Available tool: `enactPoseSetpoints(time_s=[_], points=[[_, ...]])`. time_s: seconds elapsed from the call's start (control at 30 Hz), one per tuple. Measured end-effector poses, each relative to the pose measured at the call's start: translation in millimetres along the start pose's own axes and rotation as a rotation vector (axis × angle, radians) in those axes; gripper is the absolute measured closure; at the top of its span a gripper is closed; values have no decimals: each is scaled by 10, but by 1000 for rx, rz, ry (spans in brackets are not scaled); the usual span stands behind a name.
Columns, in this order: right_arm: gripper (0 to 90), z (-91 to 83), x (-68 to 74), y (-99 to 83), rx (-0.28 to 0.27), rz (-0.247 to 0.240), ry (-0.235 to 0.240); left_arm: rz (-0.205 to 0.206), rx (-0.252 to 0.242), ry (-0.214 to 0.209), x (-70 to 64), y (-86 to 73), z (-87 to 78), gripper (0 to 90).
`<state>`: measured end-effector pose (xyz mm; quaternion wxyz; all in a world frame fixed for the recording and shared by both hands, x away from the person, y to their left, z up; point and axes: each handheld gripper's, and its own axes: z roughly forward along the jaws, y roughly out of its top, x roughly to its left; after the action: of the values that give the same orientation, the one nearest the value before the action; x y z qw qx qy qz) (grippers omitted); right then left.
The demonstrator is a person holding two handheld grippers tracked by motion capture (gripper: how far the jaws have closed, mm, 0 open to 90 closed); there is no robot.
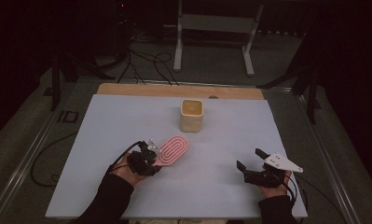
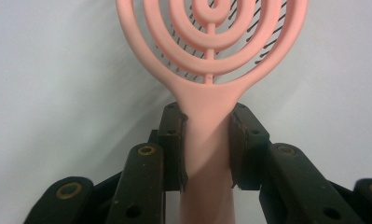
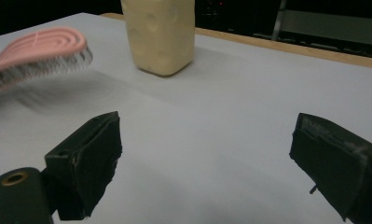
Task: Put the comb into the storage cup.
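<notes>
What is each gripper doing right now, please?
Left gripper: closed on the handle of the pink hairbrush, held above the table.
Right gripper: open, holding nothing.

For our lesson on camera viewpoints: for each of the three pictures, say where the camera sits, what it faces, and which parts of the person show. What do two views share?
High view: above the person's side, facing forward and down on the table; forearms, left gripper, right gripper.
Left gripper view: on that gripper, facing along its jaws shut on the pink brush.
Right gripper view: on that gripper, facing the cream cup; jaws apart.
Shared: brush and cup appear in the high and right gripper views.
</notes>
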<state>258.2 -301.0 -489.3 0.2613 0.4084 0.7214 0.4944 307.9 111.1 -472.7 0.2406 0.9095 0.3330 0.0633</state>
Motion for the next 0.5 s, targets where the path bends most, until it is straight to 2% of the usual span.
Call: enactPoseSetpoints(time_s=[0.27,0.5], points=[[88,13,6,-6,8,-2,2,-22,-62,44,172,85,-92,702],[88,31,16,-13,16,-5,6,-19,-128,68,256,109,-123,702]])
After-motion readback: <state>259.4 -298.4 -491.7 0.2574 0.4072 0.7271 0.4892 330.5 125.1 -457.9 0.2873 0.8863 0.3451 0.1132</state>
